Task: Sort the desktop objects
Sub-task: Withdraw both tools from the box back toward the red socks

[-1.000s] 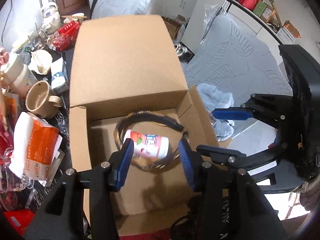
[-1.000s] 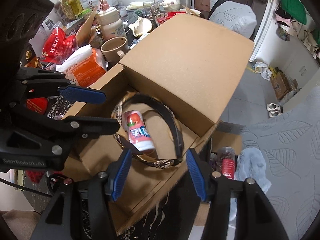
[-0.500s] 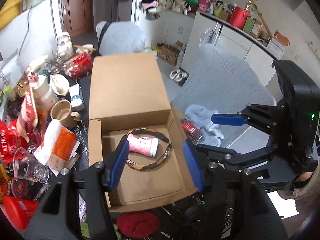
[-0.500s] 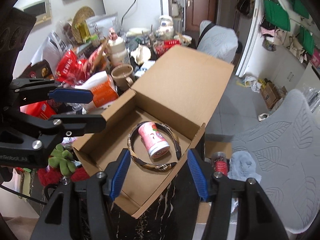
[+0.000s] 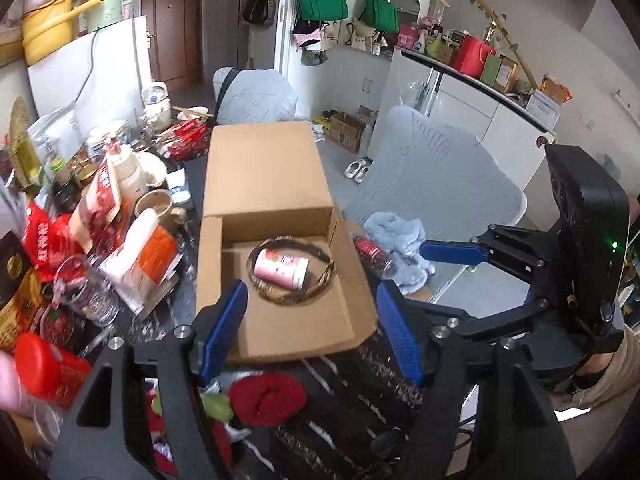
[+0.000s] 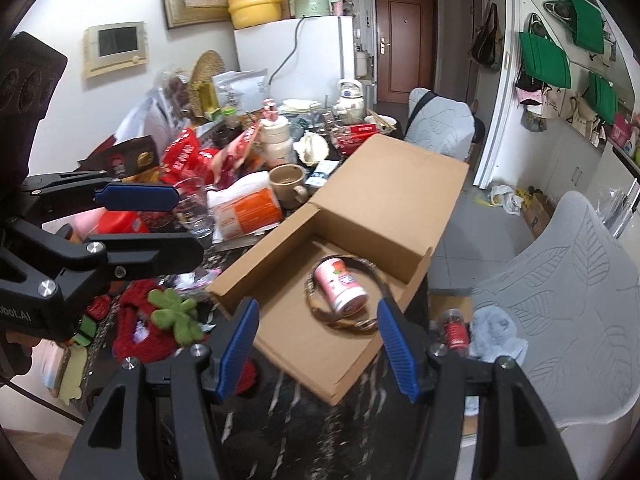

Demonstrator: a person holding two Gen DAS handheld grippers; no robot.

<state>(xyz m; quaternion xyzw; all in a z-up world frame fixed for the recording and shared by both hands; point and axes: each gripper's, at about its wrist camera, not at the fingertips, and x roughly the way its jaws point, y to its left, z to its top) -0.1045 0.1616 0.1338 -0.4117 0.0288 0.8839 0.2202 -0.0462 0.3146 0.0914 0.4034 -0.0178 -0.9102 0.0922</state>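
even, soft daylight throughout room in both views; no harsh glare noted. strong fisheye bending at edges, black vignette in corners. soft shadow cast inside cardboard box (image 5: pixel 276 320) beneath its raised lid. red bottle (image 5: pixel 48 368) at lower left of left view smeared by motion blur. clutter on counter (image 6: pixel 304 420) slightly soft; streaked blur seen on dark surface near frame bottom.

My box (image 5: pixel 264 184) — matt brown cardboard. Bottle (image 5: pixel 282 268) in it: glossy pink plastic. Red hat (image 5: pixel 266 398) — rough knit wool. Tumbler (image 5: pixel 86 292): clear glass.
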